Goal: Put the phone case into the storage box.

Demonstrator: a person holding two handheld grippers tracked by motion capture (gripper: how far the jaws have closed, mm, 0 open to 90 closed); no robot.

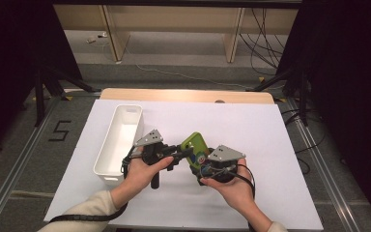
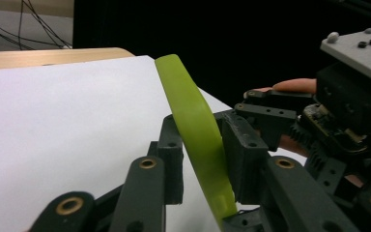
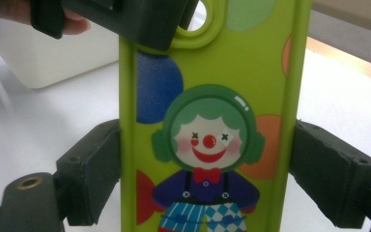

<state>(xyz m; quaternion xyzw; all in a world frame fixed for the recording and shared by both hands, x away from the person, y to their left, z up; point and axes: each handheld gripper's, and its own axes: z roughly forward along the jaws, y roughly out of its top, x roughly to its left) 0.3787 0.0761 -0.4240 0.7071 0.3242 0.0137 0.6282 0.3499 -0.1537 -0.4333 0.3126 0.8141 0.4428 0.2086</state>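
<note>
Your left gripper (image 2: 200,159) had its two black pads pressed on the thin faces of the green phone case (image 2: 193,125), one pad on each side, with the case's edge rising between them toward the far end of the table. Your right gripper (image 3: 207,179) was clamped across the same case from the opposite direction: its pads sat flat against the two long side edges, and the printed clown on the back faced that gripper's camera. In the right gripper view, one pad of your left gripper covered the case's upper corner just beside the round camera opening.

From above, the phone case (image 1: 196,149) stood tilted between the two grippers, lifted off the table and held by both, with your left gripper (image 1: 181,153) coming in from the left and your right gripper (image 1: 207,166) from below right. Your left hand (image 1: 142,171) and right hand (image 1: 232,186) each wrapped a gripper body close together near the middle of the white table cover (image 1: 270,159).

The white bin (image 1: 121,140) stood lengthwise on the cover just to the left of your left hand, apart from the case.
</note>
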